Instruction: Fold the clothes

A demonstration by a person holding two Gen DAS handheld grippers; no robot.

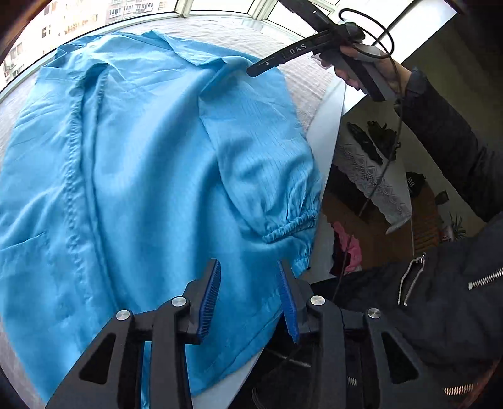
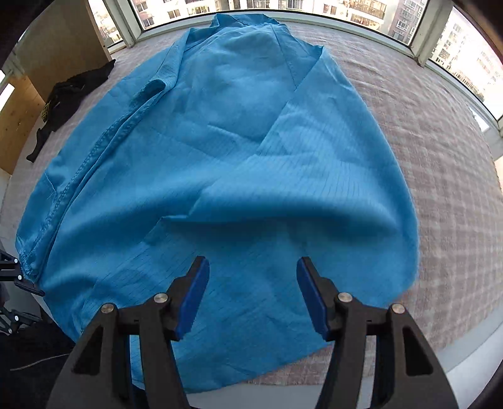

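Observation:
A bright blue garment [image 1: 151,176] lies spread flat on a pale checked bed cover [image 2: 440,176], collar toward the windows. One sleeve with an elastic cuff [image 1: 289,225] is folded across its body. In the right wrist view the same garment [image 2: 239,151] shows a large fold laid over from the right side. My left gripper [image 1: 249,267] hovers open over the hem near the cuff, with nothing between its blue pads. My right gripper [image 2: 252,264] hangs open above the lower part of the cloth, also holding nothing. It appears in the left wrist view [image 1: 270,63] too, held by a hand above the shoulder area.
A black garment [image 2: 72,94] lies at the far left of the bed beside a wooden cabinet [image 2: 19,122]. Windows [image 2: 283,6] run along the far side. The person's dark zipped jacket [image 1: 424,302] is at the near edge, with a lace cloth [image 1: 371,176] and pink clothing [image 1: 347,248] beyond.

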